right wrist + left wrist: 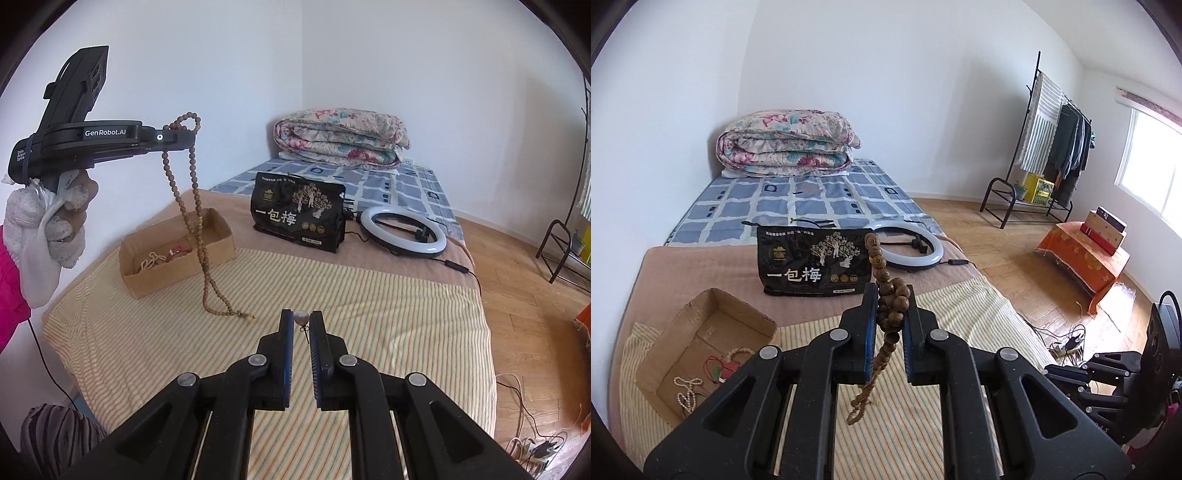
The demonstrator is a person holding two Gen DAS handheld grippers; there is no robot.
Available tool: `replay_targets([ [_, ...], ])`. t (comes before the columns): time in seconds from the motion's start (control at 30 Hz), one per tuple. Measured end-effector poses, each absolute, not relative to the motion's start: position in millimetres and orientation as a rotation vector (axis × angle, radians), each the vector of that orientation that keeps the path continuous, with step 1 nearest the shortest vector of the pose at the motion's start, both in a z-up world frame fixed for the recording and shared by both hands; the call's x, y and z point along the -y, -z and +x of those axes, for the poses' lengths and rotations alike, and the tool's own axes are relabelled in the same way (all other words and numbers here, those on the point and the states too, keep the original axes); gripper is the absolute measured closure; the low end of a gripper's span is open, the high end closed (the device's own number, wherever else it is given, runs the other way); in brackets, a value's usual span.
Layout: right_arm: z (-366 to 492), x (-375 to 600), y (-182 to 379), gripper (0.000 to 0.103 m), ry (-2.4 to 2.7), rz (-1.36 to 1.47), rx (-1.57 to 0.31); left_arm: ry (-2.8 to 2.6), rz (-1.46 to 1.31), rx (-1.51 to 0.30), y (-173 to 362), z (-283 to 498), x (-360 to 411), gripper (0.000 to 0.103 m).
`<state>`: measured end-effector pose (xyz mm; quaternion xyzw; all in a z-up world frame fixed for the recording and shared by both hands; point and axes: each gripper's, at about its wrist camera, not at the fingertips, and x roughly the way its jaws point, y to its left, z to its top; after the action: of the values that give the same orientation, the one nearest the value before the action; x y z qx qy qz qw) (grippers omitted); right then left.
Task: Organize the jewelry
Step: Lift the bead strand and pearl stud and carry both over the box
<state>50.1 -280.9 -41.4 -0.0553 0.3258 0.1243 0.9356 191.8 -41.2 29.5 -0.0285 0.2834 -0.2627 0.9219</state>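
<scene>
The left gripper (pixel 891 295) was clamped on a long strand of brown wooden beads (pixel 886 310). The right gripper (pixel 301 318) pinched a small white pearl earring (pixel 300 317). Both pieces remained outside the shallow brown cardboard box (pixel 218 236), centre-left, which already held other jewelry. Only the right wrist view showed the strand's tail reaching the striped blanket (pixel 369 314).

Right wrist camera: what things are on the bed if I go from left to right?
cardboard box → black snack bag → ring light. The folded floral quilt sits behind, overlapping the bag and light, so I left it out of the order.
</scene>
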Motion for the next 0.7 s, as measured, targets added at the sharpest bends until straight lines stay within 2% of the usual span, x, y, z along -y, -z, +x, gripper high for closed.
replay_targets([
  [0.3, 72, 227, 18, 0.097, -0.329, -0.154, -0.630, 0.464, -0.081, -0.517, -67, 191, -26, 0.093],
  [0.7, 118, 150, 7, 0.097, -0.427, -0.183, -0.614, 0.345, -0.105, -0.482, -85, 214, -109, 0.093],
])
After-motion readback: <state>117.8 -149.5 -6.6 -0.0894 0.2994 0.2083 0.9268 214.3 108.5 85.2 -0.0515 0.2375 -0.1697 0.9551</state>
